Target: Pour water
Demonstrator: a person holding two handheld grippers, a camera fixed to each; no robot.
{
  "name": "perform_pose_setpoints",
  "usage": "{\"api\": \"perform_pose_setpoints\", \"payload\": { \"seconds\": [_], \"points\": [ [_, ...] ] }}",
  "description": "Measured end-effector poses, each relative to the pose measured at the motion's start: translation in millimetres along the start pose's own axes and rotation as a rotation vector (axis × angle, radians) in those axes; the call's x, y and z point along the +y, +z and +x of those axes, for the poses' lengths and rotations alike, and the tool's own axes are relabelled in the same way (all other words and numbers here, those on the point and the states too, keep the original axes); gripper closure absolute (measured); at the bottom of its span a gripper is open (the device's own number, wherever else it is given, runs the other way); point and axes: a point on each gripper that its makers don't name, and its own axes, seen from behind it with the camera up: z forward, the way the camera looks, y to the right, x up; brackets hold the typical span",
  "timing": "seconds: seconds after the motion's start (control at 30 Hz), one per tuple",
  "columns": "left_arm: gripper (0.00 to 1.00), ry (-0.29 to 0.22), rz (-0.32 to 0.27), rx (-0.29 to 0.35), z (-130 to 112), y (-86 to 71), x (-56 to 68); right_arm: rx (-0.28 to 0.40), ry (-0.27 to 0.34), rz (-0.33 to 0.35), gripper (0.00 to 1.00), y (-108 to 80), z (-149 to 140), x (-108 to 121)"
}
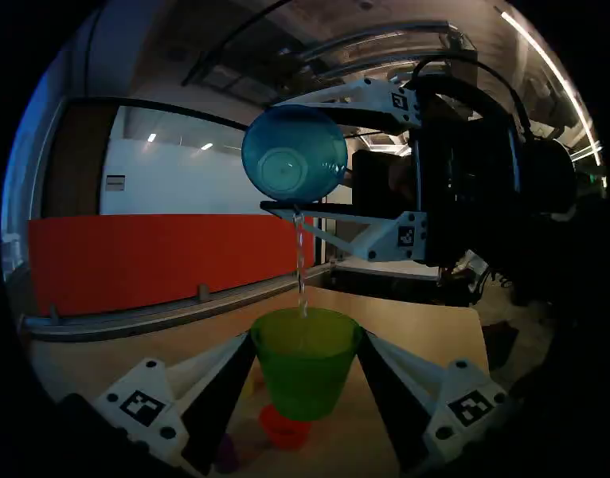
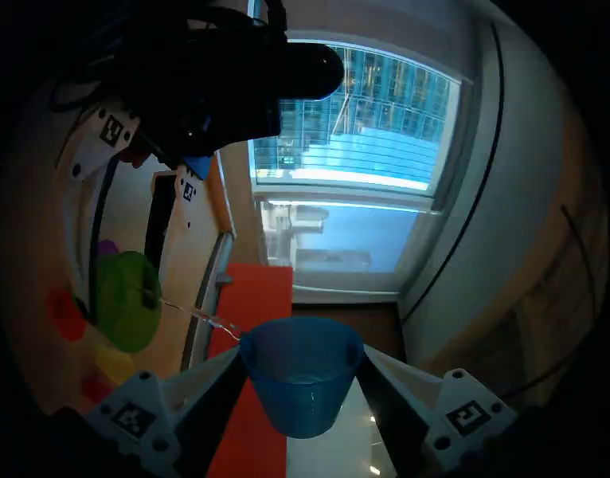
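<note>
In the left gripper view my left gripper (image 1: 305,370) is shut on an upright green cup (image 1: 305,362) held above the wooden table (image 1: 416,327). Above it the right gripper (image 1: 337,175) holds a blue cup (image 1: 295,153) tipped on its side, and a thin stream of water (image 1: 300,267) falls from it into the green cup. In the right gripper view my right gripper (image 2: 303,382) is shut on the blue cup (image 2: 303,374); a thread of water (image 2: 201,315) runs from its rim to the green cup (image 2: 127,301), held by the left gripper (image 2: 122,239).
Small coloured cups lie on the table under the green cup: an orange-red one (image 1: 285,426) and a purple one (image 1: 225,454). An orange wall panel (image 1: 162,255) runs behind the table. A large window (image 2: 361,167) shows in the right gripper view.
</note>
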Motion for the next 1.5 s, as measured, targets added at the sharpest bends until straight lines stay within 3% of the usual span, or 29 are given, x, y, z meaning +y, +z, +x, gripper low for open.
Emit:
{"api": "perform_pose_setpoints", "payload": {
  "seconds": [0.4, 0.6, 0.9, 1.3, 1.5],
  "points": [
    [0.12, 0.001, -0.001, 0.001, 0.4, 0.7, 0.7, 0.008, -0.017, -0.008, 0.10, -0.7, 3.5, 0.1],
    [0.12, 0.001, -0.002, 0.000, 0.1, 0.8, 1.9, 0.009, 0.045, 0.000, 0.10, -2.3, 2.6, -7.1],
    [0.12, 0.007, 0.004, -0.003, 1.8, -1.9, 1.1, -0.002, 0.306, 0.007, 0.09, -4.9, -5.0, -16.7],
    [0.12, 0.012, 0.014, -0.003, 5.6, -7.5, -3.3, -0.016, 0.778, 0.004, 0.10, -16.9, -3.9, -21.4],
    [0.12, 0.017, 0.020, -0.006, 7.9, -10.3, -5.9, -0.021, 1.030, 0.036, 0.10, -22.4, -1.0, -29.4]
  ]
}}
